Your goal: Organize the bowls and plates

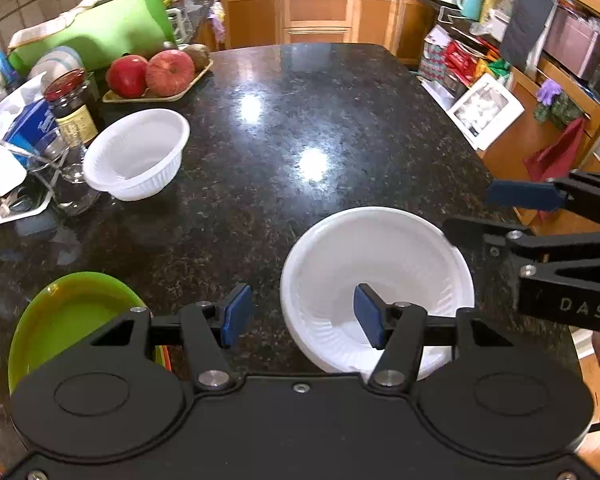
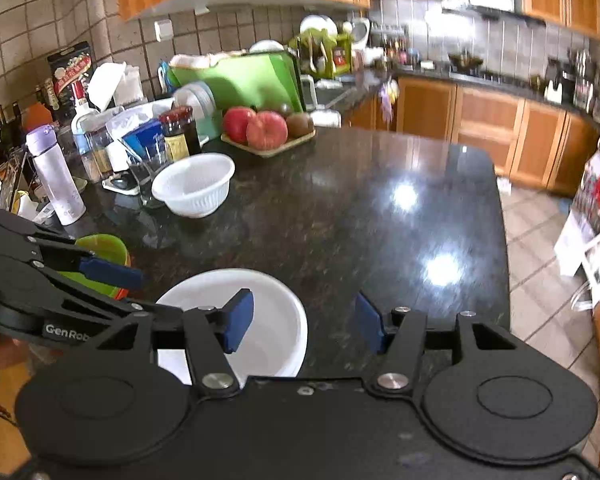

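A white bowl (image 1: 380,264) (image 2: 276,320) sits near the front edge of the dark granite counter (image 1: 300,120). My left gripper (image 1: 303,318) is open and straddles the bowl's left rim, one blue pad inside and one outside, neither pressing. My right gripper (image 2: 305,324) is open across the bowl's right rim in the same way. Each gripper also shows in the other's view: the right gripper (image 1: 500,216) and the left gripper (image 2: 136,292). A second, ribbed white bowl (image 1: 140,152) (image 2: 196,184) stands further back on the left. Green plates (image 1: 68,320) (image 2: 104,248) lie stacked at the near left.
A tray of apples (image 1: 156,76) (image 2: 268,128), a dark jar (image 1: 74,108), a glass (image 1: 68,184) and a lilac bottle (image 2: 56,176) crowd the counter's left side. The counter drops off to the floor (image 2: 540,240) on the right.
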The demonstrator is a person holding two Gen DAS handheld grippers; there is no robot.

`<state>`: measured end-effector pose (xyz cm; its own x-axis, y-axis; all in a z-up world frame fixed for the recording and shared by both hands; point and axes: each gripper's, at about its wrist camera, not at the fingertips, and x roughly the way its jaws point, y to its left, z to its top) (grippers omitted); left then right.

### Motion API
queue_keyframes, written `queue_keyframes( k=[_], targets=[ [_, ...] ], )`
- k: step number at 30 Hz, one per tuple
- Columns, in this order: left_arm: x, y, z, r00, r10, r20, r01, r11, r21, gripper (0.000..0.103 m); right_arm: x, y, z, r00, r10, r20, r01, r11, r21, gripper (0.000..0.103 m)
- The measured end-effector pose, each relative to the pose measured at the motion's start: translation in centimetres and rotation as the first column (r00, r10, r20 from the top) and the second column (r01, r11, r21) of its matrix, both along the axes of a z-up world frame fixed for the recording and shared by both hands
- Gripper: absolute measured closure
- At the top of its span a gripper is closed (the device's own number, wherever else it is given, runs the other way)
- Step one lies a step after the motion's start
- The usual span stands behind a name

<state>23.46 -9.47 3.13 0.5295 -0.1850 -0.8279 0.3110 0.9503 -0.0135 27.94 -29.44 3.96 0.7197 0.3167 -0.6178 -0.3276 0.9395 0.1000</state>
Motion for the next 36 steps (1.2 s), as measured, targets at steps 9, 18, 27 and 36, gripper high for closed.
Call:
queue_keyframes(
  k=[9, 18, 27, 36],
  targets=[
    [0.1, 0.6, 1.2, 0.989, 0.133, 0.071, -0.135, 0.991, 0.017, 0.040, 1.7, -1.4, 2.3, 0.996, 0.065, 0.060, -0.068, 0.996, 0.049, 0.041],
    [1.8, 4.1, 4.4, 0.930, 0.302, 0.209, -0.312, 0.950, 0.017, 0.035, 4.9, -0.2, 5.1, 0.989, 0.135, 0.063, -0.140, 0.986, 0.091, 0.041],
    [7.5, 9.4, 4.6, 0.896, 0.426, 0.128, -0.430, 0.903, 0.000, 0.036, 10.2, 4.0, 6.3, 0.986, 0.163, -0.031, -0.156, 0.975, 0.156, 0.040],
    [11.0, 13.1, 1.5, 0.916, 0.402, 0.000, -0.402, 0.916, -0.005, 0.040, 16.5, 10.2, 4.8, 0.978, 0.147, -0.147, -0.127, 0.983, 0.135, 0.041]
  ],
)
